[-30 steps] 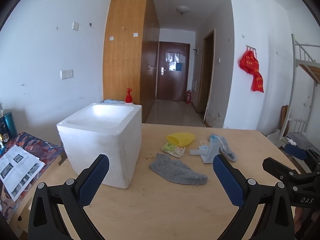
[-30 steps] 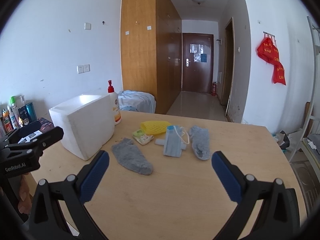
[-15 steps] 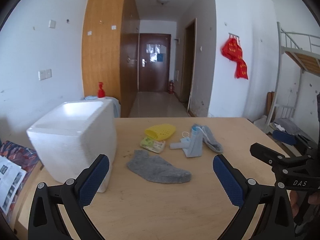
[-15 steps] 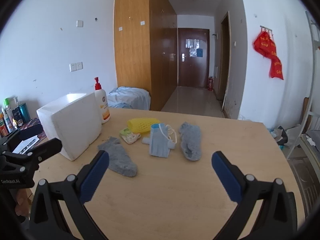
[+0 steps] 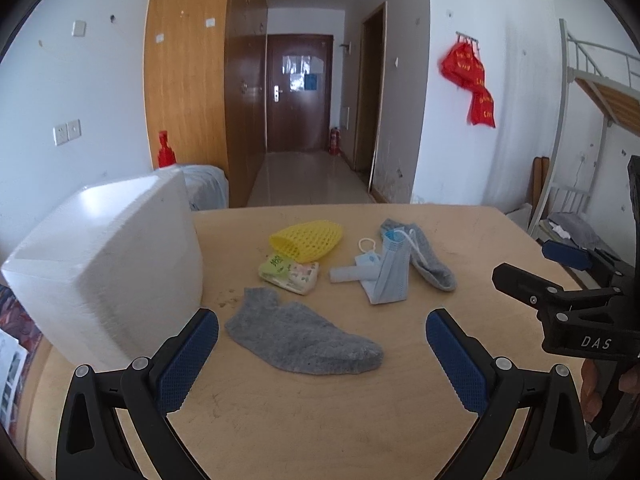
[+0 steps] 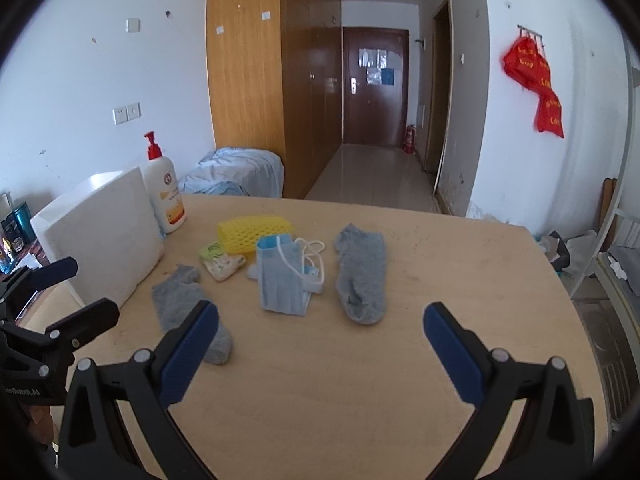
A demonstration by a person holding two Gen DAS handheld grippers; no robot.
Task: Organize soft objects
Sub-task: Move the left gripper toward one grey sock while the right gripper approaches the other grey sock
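On the wooden counter (image 5: pixel 320 420) the soft things are lying in a loose cluster, none yet in the white foam box (image 5: pixel 104 264) that is standing at the left edge and, by my reading, serving as the bin. Both claws are hanging released and empty: the left claw (image 5: pixel 322 344) is hovering with its blue pads spread either side of the nearer grey sock (image 5: pixel 300 338), and the right claw (image 6: pixel 320 340) is waiting wide open short of the blue face mask (image 6: pixel 282 280) and the second grey sock (image 6: pixel 362 274). Behind these are sitting a yellow mesh sleeve (image 5: pixel 308 238) and a small tissue packet (image 5: pixel 290 274), close together. The sock under the left claw is looking like the step in hand. Doing it well is probably meaning coming down over the middle of the sock, where the cloth is bunching thickest, closing the pads until they are pinching both layers, then lifting high enough that the dangling toe is clearing the box wall. The mask's ear loops are trailing over the second sock, so the right claw is likely needing care there.
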